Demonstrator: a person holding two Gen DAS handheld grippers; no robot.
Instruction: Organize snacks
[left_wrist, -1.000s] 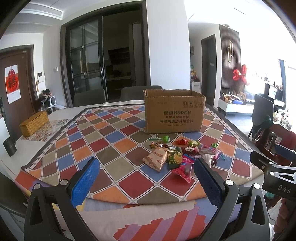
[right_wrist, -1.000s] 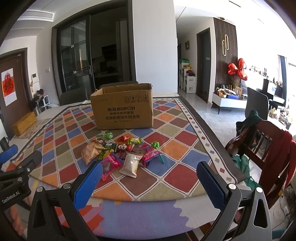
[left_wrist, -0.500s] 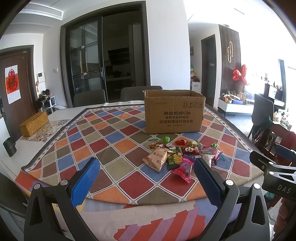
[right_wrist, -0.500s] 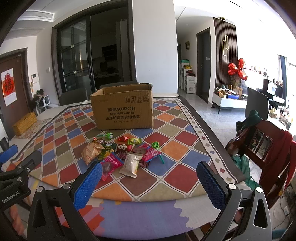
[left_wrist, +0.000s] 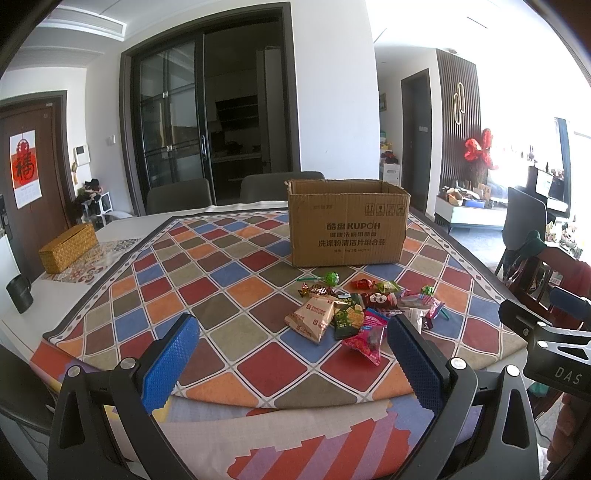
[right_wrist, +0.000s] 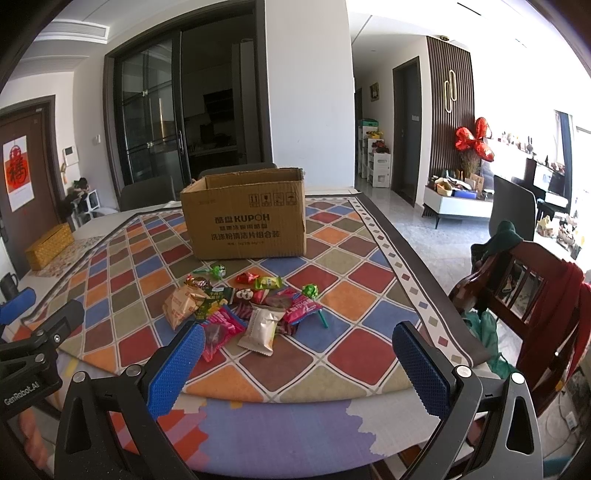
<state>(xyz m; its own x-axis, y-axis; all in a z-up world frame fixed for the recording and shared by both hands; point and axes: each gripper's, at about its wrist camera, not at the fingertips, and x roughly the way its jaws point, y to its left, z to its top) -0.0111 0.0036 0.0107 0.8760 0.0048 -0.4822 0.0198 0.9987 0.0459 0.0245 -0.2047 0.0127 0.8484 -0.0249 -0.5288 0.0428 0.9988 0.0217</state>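
Observation:
A pile of snack packets (left_wrist: 364, 308) lies on the checkered tablecloth in front of an open cardboard box (left_wrist: 347, 225). The pile holds a tan biscuit pack (left_wrist: 312, 319), a pink packet (left_wrist: 367, 334), a silver pouch (right_wrist: 260, 330) and a green lollipop (left_wrist: 332, 277). The pile (right_wrist: 243, 310) and box (right_wrist: 247, 218) also show in the right wrist view. My left gripper (left_wrist: 291, 354) is open and empty, near the table's front edge, short of the pile. My right gripper (right_wrist: 297, 360) is open and empty, also at the front edge.
A woven yellow tissue box (left_wrist: 68, 247) and a dark cup (left_wrist: 19, 294) stand at the table's left. A wooden chair with red cloth (right_wrist: 532, 295) is to the right of the table. Grey chairs (left_wrist: 181, 195) stand behind the table.

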